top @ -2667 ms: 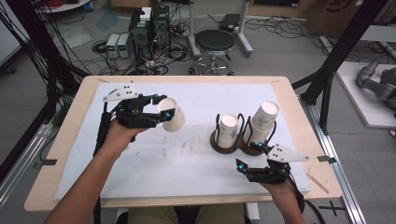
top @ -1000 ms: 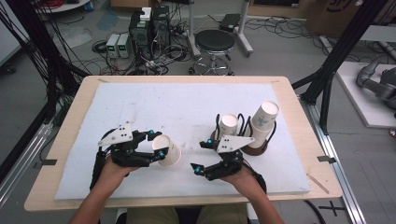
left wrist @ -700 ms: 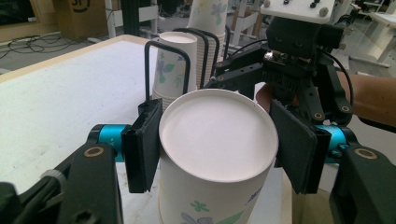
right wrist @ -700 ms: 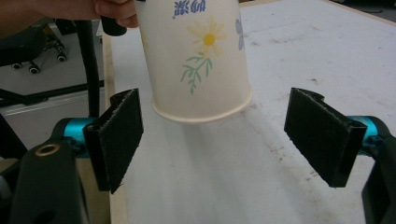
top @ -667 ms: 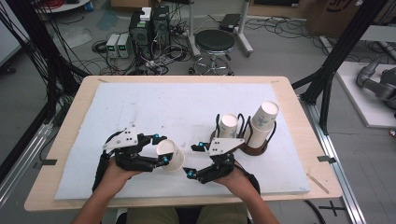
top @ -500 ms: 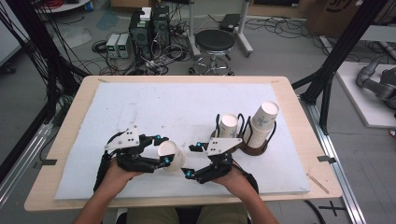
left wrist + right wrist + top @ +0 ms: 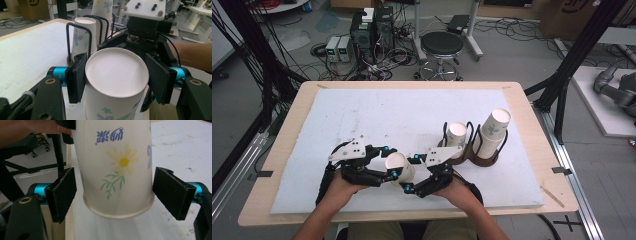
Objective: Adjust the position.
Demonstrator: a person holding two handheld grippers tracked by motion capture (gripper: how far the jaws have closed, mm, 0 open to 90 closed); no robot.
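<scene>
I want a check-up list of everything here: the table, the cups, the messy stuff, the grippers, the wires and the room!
Surface: white mat on wooden table, scuffed.
Job's things: flowered paper cup; cup stacks in a dark holder.
Clutter: nothing seen.
Grippers: left gripper shut on the cup; right gripper open around its rim end, not touching.
Cables: black cable trails from the left gripper.
Surroundings: stool, electronics boxes, floor cables.
</scene>
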